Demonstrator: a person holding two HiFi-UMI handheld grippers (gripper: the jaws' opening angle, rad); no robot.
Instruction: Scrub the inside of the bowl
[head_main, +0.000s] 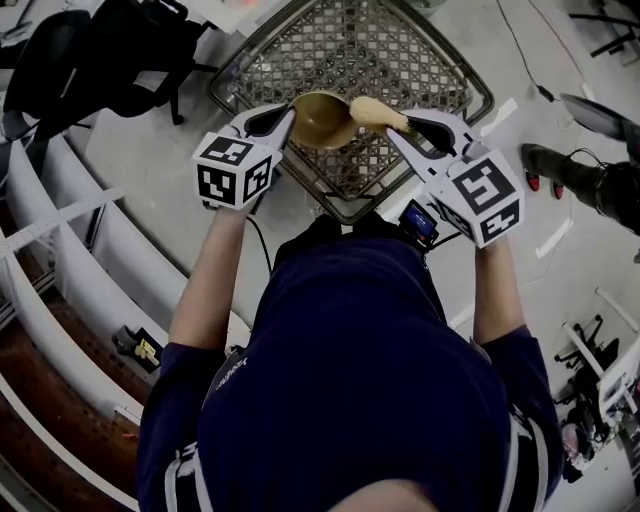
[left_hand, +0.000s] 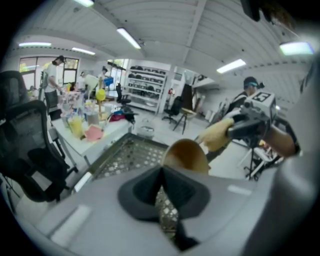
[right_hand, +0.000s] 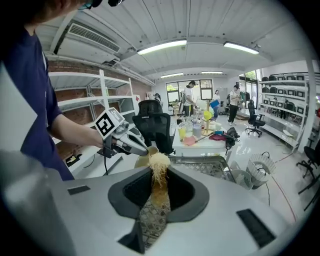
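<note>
Golden-brown bowl (head_main: 322, 118) up over the wire basket (head_main: 350, 50), left hand-held gripper (head_main: 287, 120) pinching its rim. Right hand-held gripper (head_main: 400, 130) clamps a fibrous scrubber (head_main: 375, 112) at the bowl's edge. Bowl looks light, stiff and probably slick, so it wants a firm rim grip.

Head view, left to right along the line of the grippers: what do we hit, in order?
left gripper → bowl → scrubber → right gripper → shoe on the floor at the far right
</note>
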